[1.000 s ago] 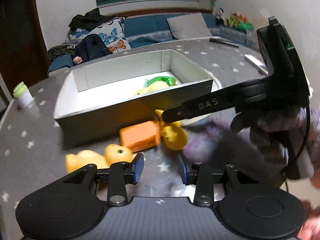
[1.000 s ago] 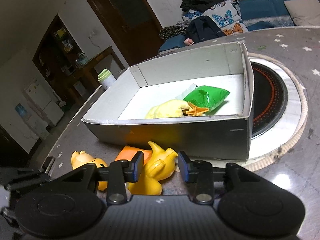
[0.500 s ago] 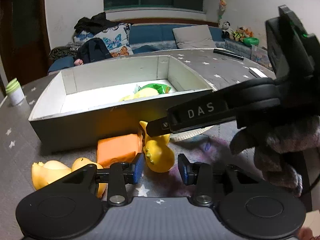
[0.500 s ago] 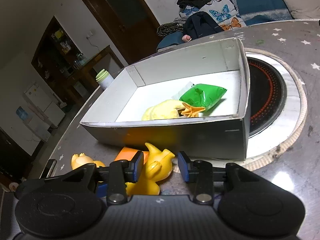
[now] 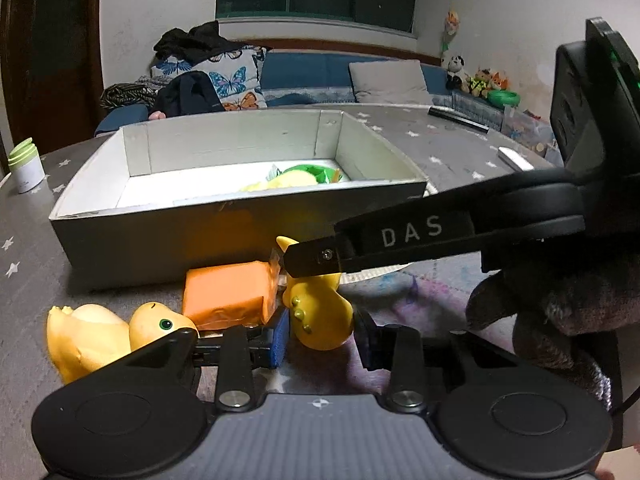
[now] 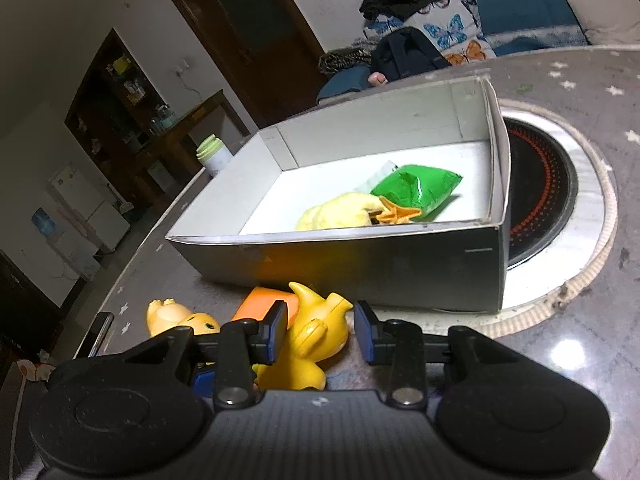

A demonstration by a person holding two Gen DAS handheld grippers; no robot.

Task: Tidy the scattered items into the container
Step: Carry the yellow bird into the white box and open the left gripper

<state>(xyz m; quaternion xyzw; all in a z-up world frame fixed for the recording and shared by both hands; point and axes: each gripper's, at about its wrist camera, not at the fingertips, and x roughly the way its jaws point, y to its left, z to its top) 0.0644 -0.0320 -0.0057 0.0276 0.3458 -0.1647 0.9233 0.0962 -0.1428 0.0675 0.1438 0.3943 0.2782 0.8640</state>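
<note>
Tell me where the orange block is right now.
In the left wrist view the orange block lies on the table outside the box, against its near wall, between two yellow toys.

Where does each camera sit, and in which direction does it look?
Left wrist: on the left claw, low over the table, facing the box; the right claw and gloved hand cross its view.
Right wrist: on the right claw, aimed at the box from nearer its right corner; only its own fingers show.
Shared: the box, yellow toy, orange block.
</note>
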